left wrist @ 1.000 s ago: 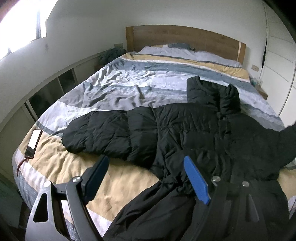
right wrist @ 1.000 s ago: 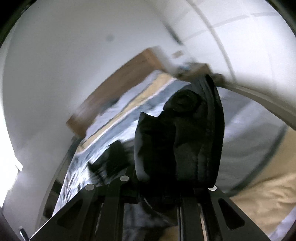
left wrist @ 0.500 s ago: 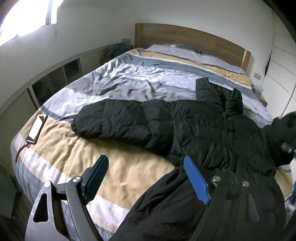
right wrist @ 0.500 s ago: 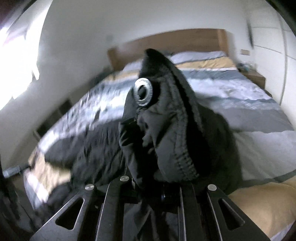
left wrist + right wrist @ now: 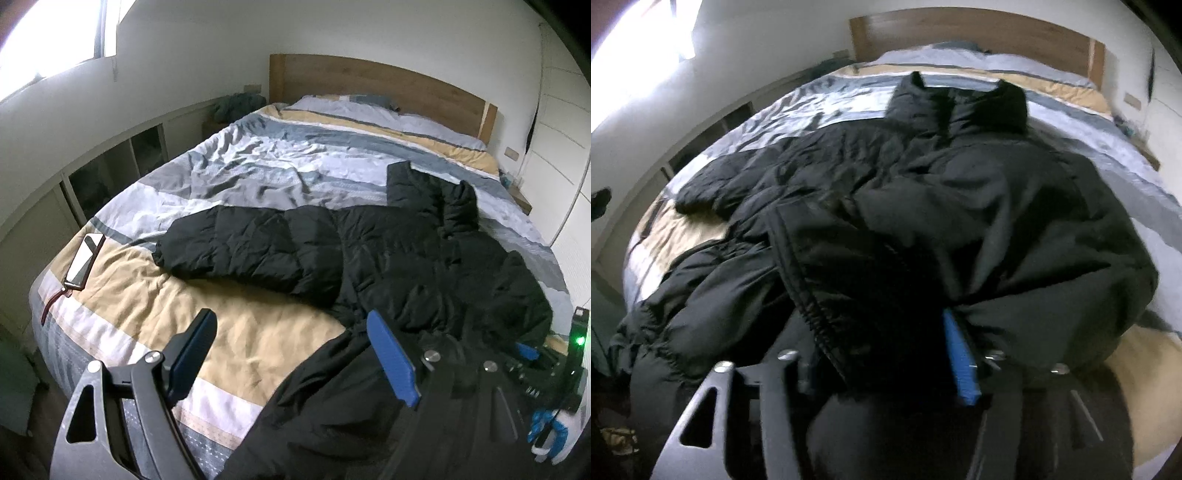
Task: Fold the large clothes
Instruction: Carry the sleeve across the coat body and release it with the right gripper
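Note:
A black puffer jacket (image 5: 406, 258) lies spread on the striped bed quilt (image 5: 258, 166), collar toward the headboard. One sleeve (image 5: 240, 251) stretches out to the left. My left gripper (image 5: 290, 315) hovers open over the bed's near edge, by the jacket's hem, with nothing between its fingers. In the right wrist view the other sleeve lies folded over the jacket's body (image 5: 960, 184), and its ribbed cuff (image 5: 820, 295) rests between the jaws of my right gripper (image 5: 886, 354). Those jaws are opening, and the blue pad (image 5: 960, 362) stands clear of the cloth. The cuff hides the other finger.
A phone (image 5: 85, 258) with a red strap lies on the quilt's left edge. A low shelf unit (image 5: 110, 173) runs along the left wall. A wooden headboard (image 5: 369, 81) stands at the back, with a nightstand (image 5: 521, 199) and white wardrobe (image 5: 554, 129) at the right.
My right gripper swung down from mid-air with the sleeve, laid it across the jacket's body and parted its jaws. My left gripper drifted slightly sideways and stayed open.

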### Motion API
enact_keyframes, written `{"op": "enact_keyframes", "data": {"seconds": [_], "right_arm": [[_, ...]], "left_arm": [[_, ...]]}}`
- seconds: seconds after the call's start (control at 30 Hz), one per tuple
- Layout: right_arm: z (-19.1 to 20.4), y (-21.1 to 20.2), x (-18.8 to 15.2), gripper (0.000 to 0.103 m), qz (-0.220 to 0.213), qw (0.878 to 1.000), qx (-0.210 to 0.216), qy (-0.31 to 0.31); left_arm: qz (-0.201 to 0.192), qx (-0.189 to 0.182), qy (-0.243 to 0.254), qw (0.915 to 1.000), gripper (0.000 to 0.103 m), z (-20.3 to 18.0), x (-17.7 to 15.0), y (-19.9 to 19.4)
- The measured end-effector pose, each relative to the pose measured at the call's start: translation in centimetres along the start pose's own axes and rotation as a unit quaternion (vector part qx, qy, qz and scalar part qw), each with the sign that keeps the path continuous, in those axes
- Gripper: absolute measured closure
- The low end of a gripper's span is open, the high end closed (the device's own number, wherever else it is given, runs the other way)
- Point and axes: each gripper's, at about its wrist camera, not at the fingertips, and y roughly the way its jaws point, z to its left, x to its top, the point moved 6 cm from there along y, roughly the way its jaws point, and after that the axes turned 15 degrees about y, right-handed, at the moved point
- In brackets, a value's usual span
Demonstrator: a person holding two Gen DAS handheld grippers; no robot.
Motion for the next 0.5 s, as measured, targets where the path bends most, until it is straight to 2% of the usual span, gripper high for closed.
{"op": "enact_keyframes", "data": {"seconds": [0.1, 0.2, 0.33, 0.4, 0.5], "right_arm": [[1.3, -1.6, -0.4, 0.04, -0.01, 1.0, 0.018, -0.012], [2.3, -4.3, -0.6, 0.04, -0.022, 0.998, 0.059, -0.012], [1.9, -7.9, -0.5, 0.04, -0.051, 0.996, 0.078, -0.012], [0.0, -10.0, -0.2, 0.04, -0.07, 0.995, 0.074, 0.01], [-3.7, -11.9, 0.4, 0.04, -0.093, 0.994, 0.038, 0.033]], "left_arm": [[-0.009, -0.005, 0.006, 0.9999, 0.02, -1.3, 0.5, -1.4], [-0.017, -0.013, 0.018, 0.9996, 0.02, -3.1, 1.1, -2.8], [-0.012, -0.042, 0.035, 0.9984, 0.02, -6.6, 1.8, -3.9], [-0.006, -0.057, 0.04, 0.9975, 0.02, -8.3, 2.0, -3.9], [-0.004, -0.077, 0.057, 0.9954, 0.02, -12.0, 2.3, -3.8]]}}
